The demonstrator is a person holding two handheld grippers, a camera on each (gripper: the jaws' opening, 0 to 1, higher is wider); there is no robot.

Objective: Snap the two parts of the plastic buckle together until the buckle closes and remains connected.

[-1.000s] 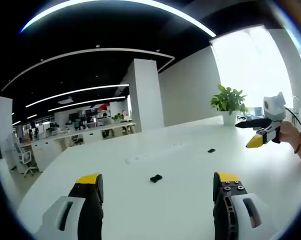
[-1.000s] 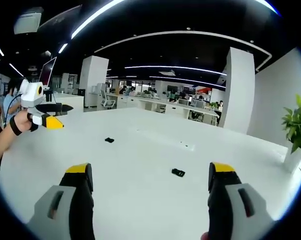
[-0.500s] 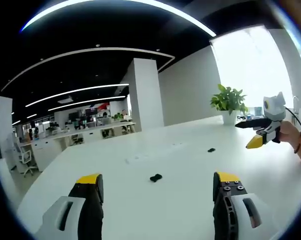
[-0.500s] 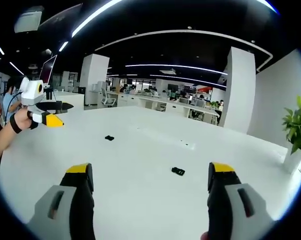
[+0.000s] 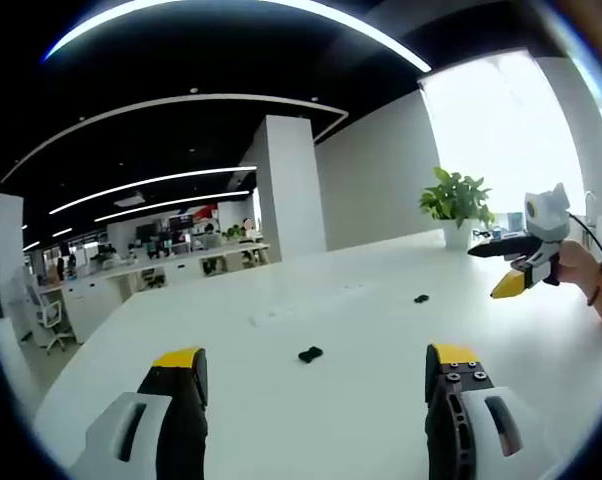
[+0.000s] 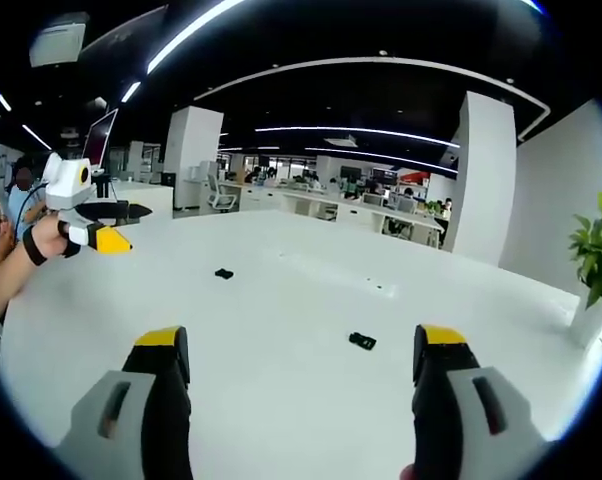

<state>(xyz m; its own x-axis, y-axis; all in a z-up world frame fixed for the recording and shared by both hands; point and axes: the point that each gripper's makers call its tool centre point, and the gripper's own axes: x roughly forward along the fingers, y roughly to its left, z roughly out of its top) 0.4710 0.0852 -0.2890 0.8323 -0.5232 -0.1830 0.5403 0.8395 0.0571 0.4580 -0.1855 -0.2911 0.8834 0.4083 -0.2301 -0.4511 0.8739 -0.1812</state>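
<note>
Left gripper: jaws spread wide, empty, held above the white table. One buckle part lies on the table between the jaws, ahead of them; the second part lies farther off to the right, well apart. Right gripper: jaws likewise spread, gripping nothing. A potted plant stands at the far edge.

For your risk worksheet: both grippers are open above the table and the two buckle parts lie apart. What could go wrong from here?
1. The buckle parts are small and flat on the table; open jaws may skid off or push them away.
2. They lie well apart, so each must be carried in and could arrive misaligned.
</note>
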